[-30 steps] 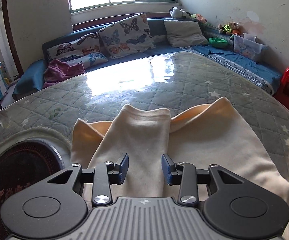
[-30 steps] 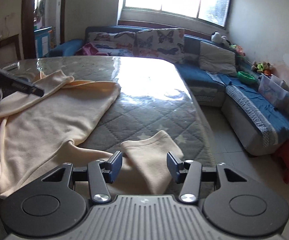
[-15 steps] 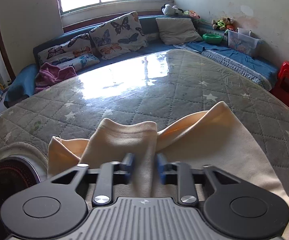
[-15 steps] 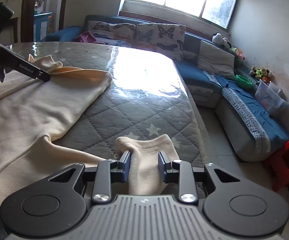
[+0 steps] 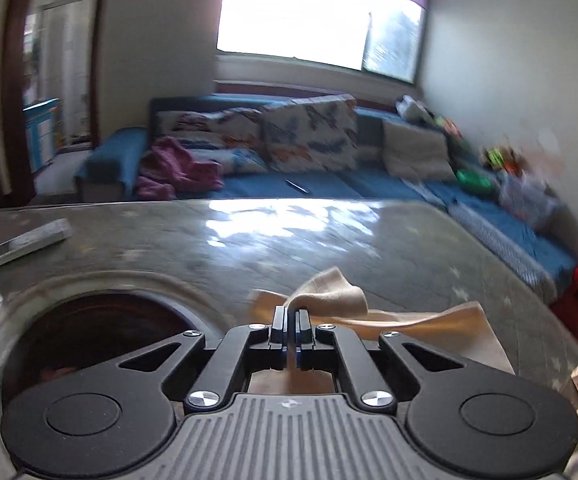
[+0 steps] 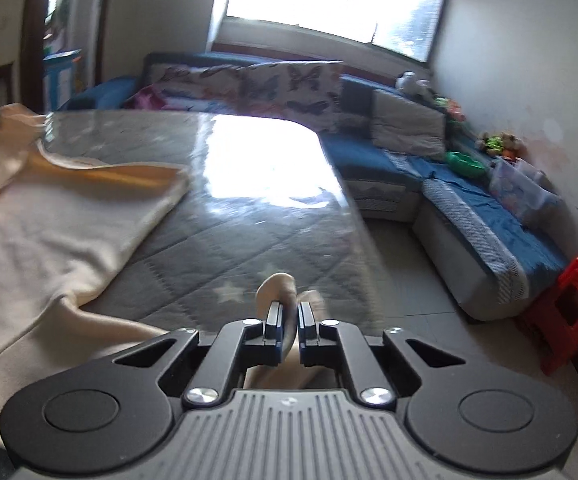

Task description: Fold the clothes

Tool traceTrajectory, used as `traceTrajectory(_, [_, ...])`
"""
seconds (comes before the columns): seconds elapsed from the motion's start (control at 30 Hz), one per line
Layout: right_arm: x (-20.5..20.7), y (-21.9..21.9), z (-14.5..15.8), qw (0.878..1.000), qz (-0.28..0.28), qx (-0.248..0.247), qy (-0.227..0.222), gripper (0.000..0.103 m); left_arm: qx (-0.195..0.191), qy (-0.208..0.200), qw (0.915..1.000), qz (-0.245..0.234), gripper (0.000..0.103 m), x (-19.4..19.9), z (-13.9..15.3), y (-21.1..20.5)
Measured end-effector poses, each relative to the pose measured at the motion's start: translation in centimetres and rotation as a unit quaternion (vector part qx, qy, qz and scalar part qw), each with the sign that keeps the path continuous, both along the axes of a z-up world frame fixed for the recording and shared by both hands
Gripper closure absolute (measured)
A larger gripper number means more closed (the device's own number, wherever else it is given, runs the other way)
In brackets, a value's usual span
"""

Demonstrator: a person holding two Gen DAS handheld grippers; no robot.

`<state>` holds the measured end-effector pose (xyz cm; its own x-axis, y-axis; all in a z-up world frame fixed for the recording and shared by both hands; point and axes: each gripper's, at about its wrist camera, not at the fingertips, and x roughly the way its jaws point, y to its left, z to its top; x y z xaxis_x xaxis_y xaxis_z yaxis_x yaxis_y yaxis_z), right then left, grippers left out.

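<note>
I am pinching one sleeve cuff of the cream top with my left gripper; its jaws have just been closing and are now clamped tight on the cloth, which is bunching out past the tips toward 12 o'clock. In the left wrist view more of the top is trailing away from the grip toward 3 o'clock and hanging slack at the right edge. A round dark opening in the table is sitting at 9 o'clock of that gripper, and a flat pale object is lying on the table at 10 o'clock; the blur is hiding what it is.

My right gripper is holding the other cuff; its jaws have likewise just been closing and are now squeezing the fabric, with a small fold poking up between the tips. In the right wrist view the body of the top is lying spread on the quilted, starred table cover from 9 to 11 o'clock, its far corner lifted at the upper left. A blue sofa is running behind the table, and a red stool is standing at 3 o'clock.
</note>
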<state>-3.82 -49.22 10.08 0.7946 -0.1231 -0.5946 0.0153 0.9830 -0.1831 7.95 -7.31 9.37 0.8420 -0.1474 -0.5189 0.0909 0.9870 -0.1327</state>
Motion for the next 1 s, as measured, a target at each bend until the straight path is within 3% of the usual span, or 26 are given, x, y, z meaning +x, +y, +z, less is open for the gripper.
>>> traceTrajectory(0.1, [-1.5, -3.1, 0.7, 0.998, -0.061, 0.004, -0.021, 0.098, -0.015, -0.017, 0.9984, 0.051, 0.099, -3.1, 1.2, 4.2])
traceTrajectory(0.27, [-2.4, -6.9, -0.2, 0.993, -0.117, 0.018, 0.001, 0.097, -0.013, -0.018, 0.9925, 0.12, 0.099, -7.5, 1.4, 10.0])
traceTrajectory(0.5, [-2.4, -7.4, -2.5, 0.991, -0.129, 0.022, 0.026, 0.096, 0.003, 0.034, 0.9808, 0.192, 0.101, -12.1, -2.6, 14.1])
traceTrajectory(0.67, [-1.4, -7.3, -2.5, 0.99, -0.135, 0.015, 0.029, 0.095, 0.008, 0.025, 0.9771, 0.211, 0.103, -14.0, -3.0, 15.3])
traceTrajectory(0.8, [-1.8, -7.2, -2.0, 0.99, -0.142, 0.011, 0.026, 0.086, 0.01, 0.05, 0.9762, 0.211, 0.103, -13.7, -3.8, 15.8])
traceTrajectory(0.97, [-3.5, -5.9, -0.2, 0.993, -0.115, 0.005, 0.01, 0.079, 0.01, 0.045, 0.9783, 0.202, 0.095, -13.4, -3.6, 15.1])
traceTrajectory(1.0, [-3.9, -5.6, 0.2, 0.994, -0.107, 0.003, 0.006, 0.076, 0.002, 0.044, 0.9767, 0.21, 0.089, -13.3, -3.6, 15.3])
